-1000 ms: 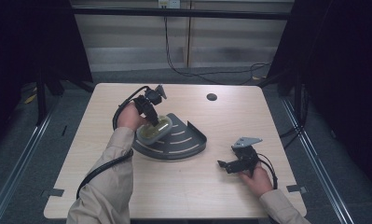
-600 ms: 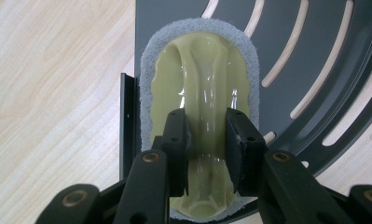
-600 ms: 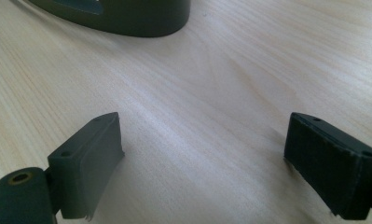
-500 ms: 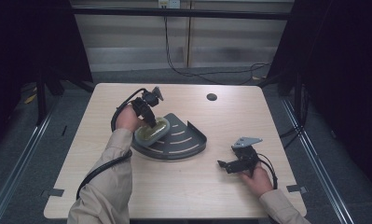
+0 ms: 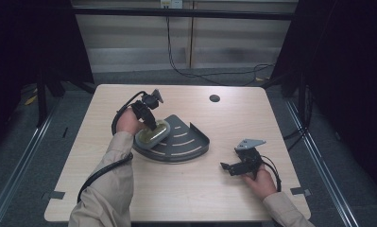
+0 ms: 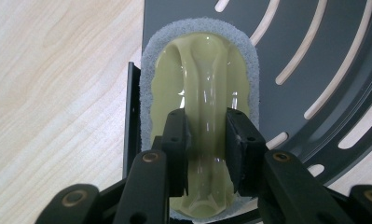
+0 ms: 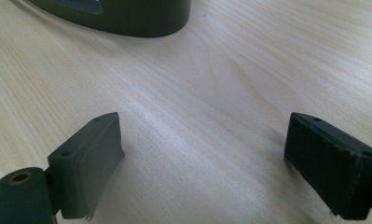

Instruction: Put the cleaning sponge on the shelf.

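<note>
From the high view I see the whole wooden table [image 5: 186, 189] with the dark tray [image 5: 184, 142] near its middle. The tray is shaped like a fan, with a low wall round its curved side. My left gripper [image 5: 150, 120] is over the tray's left end, and my right gripper [image 5: 233, 166] rests well to the right of the tray, close to the table's near edge.

The left gripper view shows me what the high view is too far off to tell. The thing in the tray is a pale green scrub pad [image 6: 202, 93] with a grey foamy rim and a raised ridge down its middle. It lies flat on the tray floor, right against the tray's straight left edge. Long curved slots [image 6: 305, 60] cut through the tray floor on the pad's far side.

The right gripper view shows bare wood in front of it and the tray's curved wall [image 7: 127, 18] far off at the top. There is lots of free table between that wall and my right gripper.

My left gripper's jaws pinch the pad's ridge from both sides. My right gripper's jaws stand wide apart with nothing between them.
</note>
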`<state>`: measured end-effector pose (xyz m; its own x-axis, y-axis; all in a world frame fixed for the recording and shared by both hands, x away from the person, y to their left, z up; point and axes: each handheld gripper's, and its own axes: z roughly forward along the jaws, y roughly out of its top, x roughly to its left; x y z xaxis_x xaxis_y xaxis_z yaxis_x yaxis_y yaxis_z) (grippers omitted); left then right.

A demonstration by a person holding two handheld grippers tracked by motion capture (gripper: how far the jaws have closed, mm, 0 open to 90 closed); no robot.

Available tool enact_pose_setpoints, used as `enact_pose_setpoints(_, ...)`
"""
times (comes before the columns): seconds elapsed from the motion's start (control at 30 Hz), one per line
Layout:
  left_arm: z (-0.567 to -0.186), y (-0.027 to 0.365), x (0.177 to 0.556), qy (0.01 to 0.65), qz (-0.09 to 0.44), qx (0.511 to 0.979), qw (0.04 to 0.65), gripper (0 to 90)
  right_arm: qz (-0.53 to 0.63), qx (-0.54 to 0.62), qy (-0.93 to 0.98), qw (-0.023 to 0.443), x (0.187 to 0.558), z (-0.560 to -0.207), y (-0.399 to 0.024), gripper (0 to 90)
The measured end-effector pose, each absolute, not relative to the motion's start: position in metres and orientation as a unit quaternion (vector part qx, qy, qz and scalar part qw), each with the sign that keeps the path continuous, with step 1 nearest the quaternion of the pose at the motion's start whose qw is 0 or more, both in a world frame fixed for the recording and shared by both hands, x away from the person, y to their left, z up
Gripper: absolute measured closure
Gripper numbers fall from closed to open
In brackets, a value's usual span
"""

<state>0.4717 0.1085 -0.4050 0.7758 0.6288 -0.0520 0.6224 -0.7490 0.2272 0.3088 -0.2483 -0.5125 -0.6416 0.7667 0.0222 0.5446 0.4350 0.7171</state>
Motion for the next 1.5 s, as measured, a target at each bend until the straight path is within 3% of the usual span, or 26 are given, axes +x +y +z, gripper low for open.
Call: enact_pose_setpoints(1.5, -0.422, 0.115, 0.472, 0.361, 0.007, 0.926, 0.113, 70.9, 0.357, 0.395, 0.832, 0.155, 0.309, -0.513, -0.248, 10.8)
